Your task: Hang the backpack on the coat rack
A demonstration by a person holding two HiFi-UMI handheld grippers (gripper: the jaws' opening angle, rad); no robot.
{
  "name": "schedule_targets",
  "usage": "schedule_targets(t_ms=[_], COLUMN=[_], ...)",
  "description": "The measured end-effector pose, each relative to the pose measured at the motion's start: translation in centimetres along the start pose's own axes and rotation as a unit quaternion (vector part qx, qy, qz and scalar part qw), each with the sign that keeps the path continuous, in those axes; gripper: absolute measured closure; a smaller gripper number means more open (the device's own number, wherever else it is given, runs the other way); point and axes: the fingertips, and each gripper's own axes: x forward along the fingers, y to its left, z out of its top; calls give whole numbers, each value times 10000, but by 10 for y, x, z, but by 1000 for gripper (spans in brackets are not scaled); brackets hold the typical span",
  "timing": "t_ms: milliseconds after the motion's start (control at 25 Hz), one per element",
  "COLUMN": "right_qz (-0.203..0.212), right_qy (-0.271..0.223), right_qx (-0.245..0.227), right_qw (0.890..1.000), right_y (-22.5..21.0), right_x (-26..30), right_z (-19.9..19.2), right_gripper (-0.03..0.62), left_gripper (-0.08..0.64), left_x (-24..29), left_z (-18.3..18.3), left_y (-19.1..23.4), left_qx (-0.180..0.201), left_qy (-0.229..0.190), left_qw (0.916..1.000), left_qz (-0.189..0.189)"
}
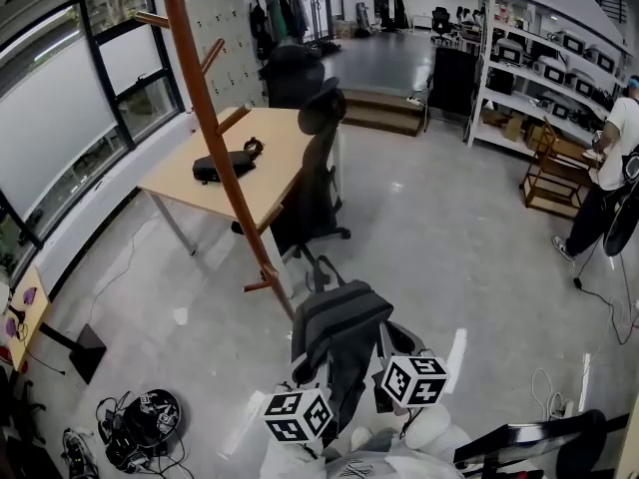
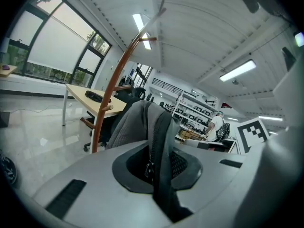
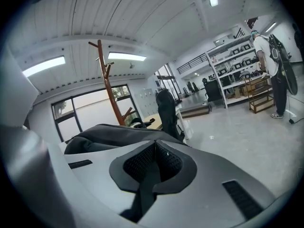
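The left gripper [image 2: 159, 164] and the right gripper [image 3: 153, 167] are each clamping a black strap [image 2: 164, 186] of the grey fabric backpack [image 1: 339, 322] hanging between them. The reddish-brown wooden coat rack [image 1: 215, 128] is standing ahead-left, nearer the left gripper.

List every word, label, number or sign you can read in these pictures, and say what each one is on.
No text can be read in any view.
Marker cubes: black-and-white square patterns only, no letters or numbers.
Backpack: no label or brand shows.
Shelves: any print on the stored items is too small to read.
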Motion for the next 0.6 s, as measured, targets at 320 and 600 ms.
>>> schedule_targets(t_ms=[320,600], right_qz=[-182,-235], right_qy=[-245,-308], right_qx=[279,272], right_qw=[9991,9989], right_y=[-21,-28], right_x=[15,21], right_z=[22,35], right_gripper=[580,578], left_gripper=[538,537], left_x=[24,59], left_z=[32,62], left_y=[-7,-2], left_qx=[22,-17], left_qy=[-357,-808], left_qw=[9992,9967], left_qz=[-178,-115])
